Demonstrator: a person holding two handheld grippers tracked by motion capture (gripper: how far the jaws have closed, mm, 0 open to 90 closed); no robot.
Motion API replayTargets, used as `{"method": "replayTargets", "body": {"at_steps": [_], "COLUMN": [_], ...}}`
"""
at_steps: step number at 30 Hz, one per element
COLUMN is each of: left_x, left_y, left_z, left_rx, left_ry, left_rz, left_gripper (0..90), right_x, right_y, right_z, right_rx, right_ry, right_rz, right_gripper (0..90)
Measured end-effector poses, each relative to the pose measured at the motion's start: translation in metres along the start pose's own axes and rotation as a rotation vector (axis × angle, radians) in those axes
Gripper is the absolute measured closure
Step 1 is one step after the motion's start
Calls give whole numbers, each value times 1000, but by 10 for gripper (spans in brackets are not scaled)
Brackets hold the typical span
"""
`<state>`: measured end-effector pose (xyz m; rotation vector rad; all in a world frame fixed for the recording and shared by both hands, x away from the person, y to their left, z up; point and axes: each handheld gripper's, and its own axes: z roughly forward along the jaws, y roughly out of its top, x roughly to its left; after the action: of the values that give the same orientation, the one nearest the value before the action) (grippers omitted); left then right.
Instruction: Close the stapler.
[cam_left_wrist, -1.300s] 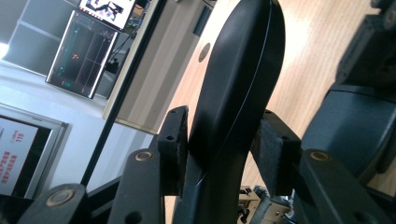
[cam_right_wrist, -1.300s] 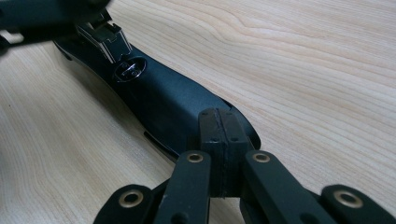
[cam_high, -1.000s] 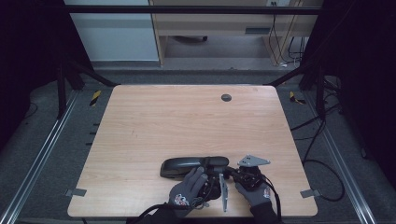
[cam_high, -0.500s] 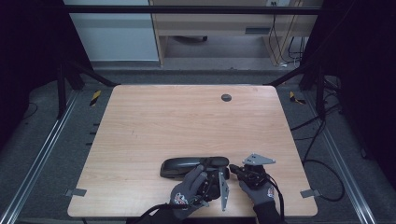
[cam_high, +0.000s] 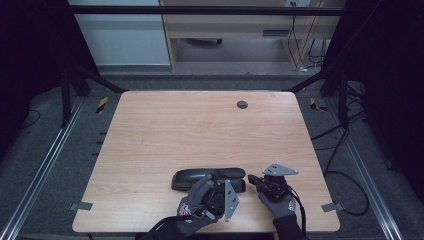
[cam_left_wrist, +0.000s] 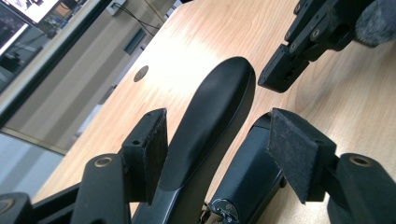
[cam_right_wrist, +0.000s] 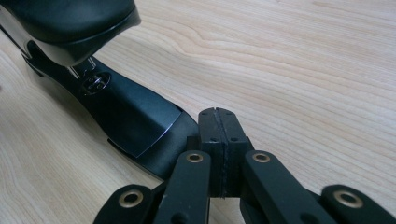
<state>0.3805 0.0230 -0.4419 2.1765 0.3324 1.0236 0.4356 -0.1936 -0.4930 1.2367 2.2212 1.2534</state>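
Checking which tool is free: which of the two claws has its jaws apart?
The left claw: its pads stand apart around the black case. The right claw is pressed shut.

No text, label, brand, number or sign can be read: the red-and-white marks on the backs of the person's dark grey gloves (cam_high: 185, 210) are too small and blurred to make out.
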Motion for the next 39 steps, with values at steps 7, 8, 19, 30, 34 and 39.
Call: {"method": "replayTargets", "body": {"at_steps": [7, 8, 19, 30, 34, 39], "left_x": [18, 21, 52, 81, 89, 96], "left_y": [-3, -4, -27, -55, -65, -79], "left_z": [-14, -16, -34, -52, -55, -59], "left_rx": [-47, -51, -48, -23, -12, 9], "left_ry": [-51, -51, -35, 42, 64, 81], "left_rz": [-109, -120, -234, -315, -349, -380], "left_gripper": [372, 373, 380, 387, 392, 395], "right_x": [-2, -2, -3, 2, 6, 11], "right_y": [3, 3, 12, 28, 38, 48], "right_z": [-4, -5, -13, -26, -29, -30], "right_rx": [-18, -22, -57, -105, -123, -136], "right_ry": [-1, -2, -10, 11, 14, 28], "right_rz": [-1, 1, -3, -18, -28, -36], "right_gripper": [900, 900, 900, 900, 900, 900]}}
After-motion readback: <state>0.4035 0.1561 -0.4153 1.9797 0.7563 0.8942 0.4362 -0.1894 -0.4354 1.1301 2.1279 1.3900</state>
